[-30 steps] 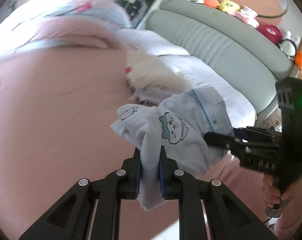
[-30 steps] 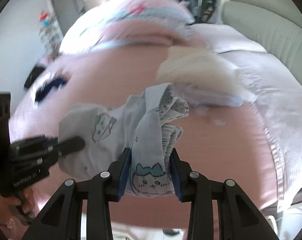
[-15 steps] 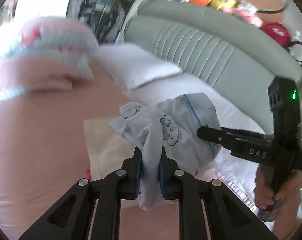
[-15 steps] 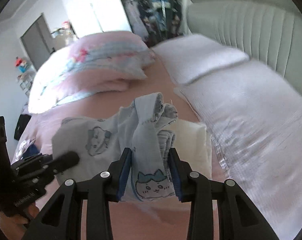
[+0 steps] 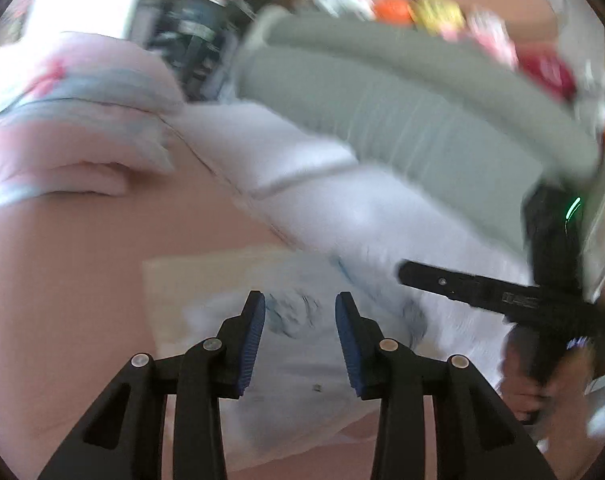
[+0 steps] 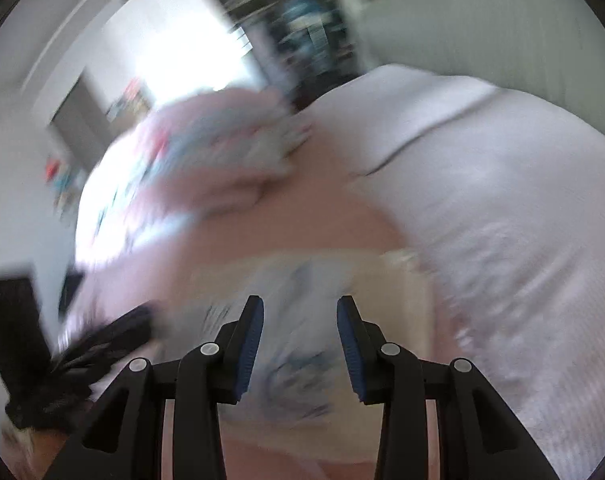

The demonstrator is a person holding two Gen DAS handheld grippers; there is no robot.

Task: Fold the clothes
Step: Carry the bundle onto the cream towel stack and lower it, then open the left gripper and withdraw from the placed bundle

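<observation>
- Left tool (image 5: 299, 322) first: its jaws are opening as I watch, blue pads apart, and the folded garment (image 5: 302, 344) lies below and between them with no pad pressing on it that I can make out.
- Right tool (image 6: 300, 326) reads much the same in its own view: pads spread, with the blurred cat-print cloth (image 6: 290, 344) in the gap. I can't see either pad biting into it, so I call it open rather than pinching; the blur keeps me from being sure.
- Through the left camera I also see the right tool's dark finger reaching in from the right, held by a hand (image 5: 530, 376) low at the frame's edge.
- The garment is a pale blue bundle resting on a cream folded piece (image 5: 174, 292), which sits on the pink bed sheet (image 5: 62, 280). I judge that's deliberate: stacking it on a piece already folded keeps the pile in one spot.
- A white quilted cover (image 5: 362, 216) runs just beside the pile, with the grey headboard (image 5: 402, 92) behind it and a pink pillow (image 5: 70, 92) well off to the left.
- My reading is that this is the set-down step for this item.
- Risk I see: a loose layer catching on a pad could undo the fold as I draw away.
</observation>
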